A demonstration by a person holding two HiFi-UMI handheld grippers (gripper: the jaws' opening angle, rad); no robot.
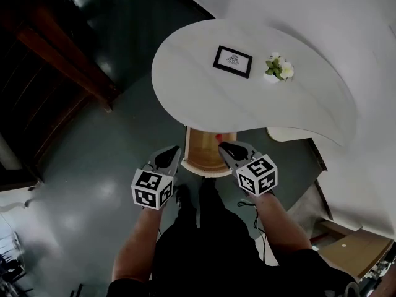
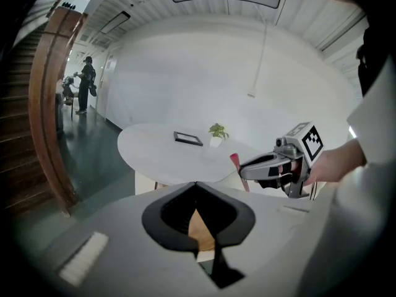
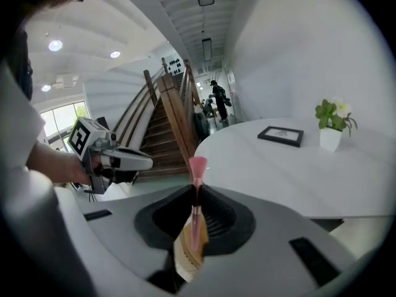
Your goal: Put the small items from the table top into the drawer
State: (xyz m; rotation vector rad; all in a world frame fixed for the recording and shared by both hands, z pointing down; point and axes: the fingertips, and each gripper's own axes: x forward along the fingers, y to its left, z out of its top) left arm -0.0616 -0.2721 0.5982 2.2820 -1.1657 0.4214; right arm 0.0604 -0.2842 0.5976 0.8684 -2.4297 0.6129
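Note:
A thin pink stick-like item point(image 3: 197, 166) with a flared tip stands upright in my right gripper point(image 3: 197, 189), whose jaws are shut on it. In the head view its red tip point(image 1: 218, 137) shows just ahead of the right gripper point(image 1: 223, 146), over the open wooden drawer point(image 1: 199, 148) under the white table point(image 1: 204, 98). My left gripper point(image 1: 176, 150) hovers at the drawer's left edge, shut and empty. In the left gripper view, its jaws point(image 2: 197, 185) meet with nothing between them, and the right gripper point(image 2: 272, 166) with the stick point(image 2: 238, 169) is at the right.
On the table stand a black picture frame point(image 1: 232, 61) and a small potted plant point(image 1: 278, 68). A wooden staircase point(image 3: 176, 122) rises at the left. People stand far down the hall point(image 2: 85, 84). The dark floor point(image 1: 105, 159) lies left of the table, with cardboard at the lower right point(image 1: 356, 252).

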